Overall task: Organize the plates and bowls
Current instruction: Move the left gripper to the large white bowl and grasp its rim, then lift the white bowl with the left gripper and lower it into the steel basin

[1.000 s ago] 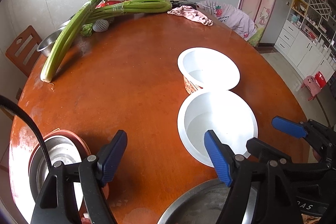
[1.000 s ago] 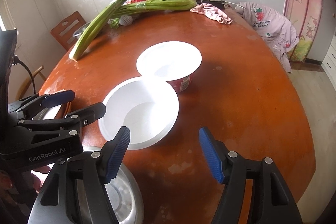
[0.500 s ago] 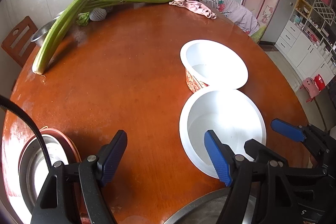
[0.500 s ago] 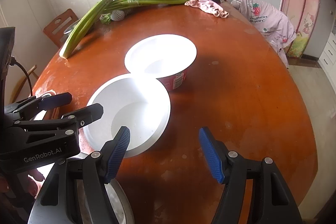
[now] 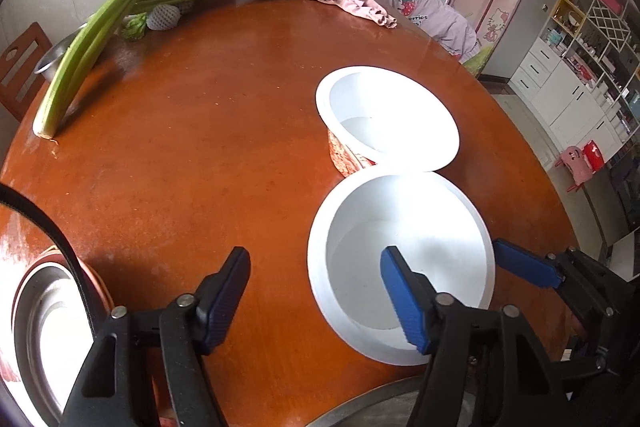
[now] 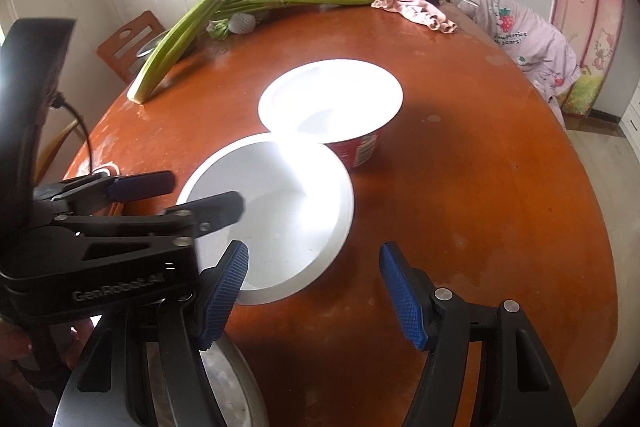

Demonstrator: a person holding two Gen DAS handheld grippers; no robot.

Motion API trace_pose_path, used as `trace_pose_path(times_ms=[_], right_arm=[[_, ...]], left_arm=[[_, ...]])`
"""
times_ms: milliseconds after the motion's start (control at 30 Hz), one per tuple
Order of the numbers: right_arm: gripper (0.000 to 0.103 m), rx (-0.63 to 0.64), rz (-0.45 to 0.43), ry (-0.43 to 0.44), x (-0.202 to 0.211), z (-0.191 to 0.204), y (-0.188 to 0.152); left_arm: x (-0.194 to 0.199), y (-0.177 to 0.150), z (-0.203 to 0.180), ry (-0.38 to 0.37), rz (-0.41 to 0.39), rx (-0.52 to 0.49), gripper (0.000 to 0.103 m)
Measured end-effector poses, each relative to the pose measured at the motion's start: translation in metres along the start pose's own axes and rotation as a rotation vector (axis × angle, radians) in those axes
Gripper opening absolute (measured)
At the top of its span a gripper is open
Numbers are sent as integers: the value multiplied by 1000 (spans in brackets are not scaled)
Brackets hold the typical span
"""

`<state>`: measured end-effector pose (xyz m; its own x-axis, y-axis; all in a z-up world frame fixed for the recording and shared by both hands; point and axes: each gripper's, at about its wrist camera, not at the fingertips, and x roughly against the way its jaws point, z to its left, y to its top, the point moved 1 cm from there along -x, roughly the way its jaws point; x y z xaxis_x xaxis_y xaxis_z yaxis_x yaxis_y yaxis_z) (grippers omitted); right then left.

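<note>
As my left wrist camera looks down, my left gripper [image 5: 316, 297], jaws just narrowing yet empty, straddles the near white bowl's [image 5: 400, 259] rim, touching the printed bowl [image 5: 384, 119]. From my right wrist, my right gripper [image 6: 314, 287] hangs parted, holding nothing; that bowl looks light, thin, crushable, so I'd pinch its rim gently.

We are seeing bright daylight blowing out the white bowls [image 6: 280, 211] into glare, hard shadows falling toward five o'clock on the desk [image 6: 480, 187], and fisheye bending with dark vignetting at the corners.
</note>
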<state>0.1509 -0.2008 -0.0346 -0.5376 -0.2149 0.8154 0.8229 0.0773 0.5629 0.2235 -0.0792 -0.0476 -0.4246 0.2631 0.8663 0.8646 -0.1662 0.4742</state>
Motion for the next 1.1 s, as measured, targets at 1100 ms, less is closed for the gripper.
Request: trace_pose_path(times_ms=[1100], right_arm=[[61, 48, -56, 61, 25, 24, 0]], left_arm=[[35, -4, -8, -85, -50, -7, 46]])
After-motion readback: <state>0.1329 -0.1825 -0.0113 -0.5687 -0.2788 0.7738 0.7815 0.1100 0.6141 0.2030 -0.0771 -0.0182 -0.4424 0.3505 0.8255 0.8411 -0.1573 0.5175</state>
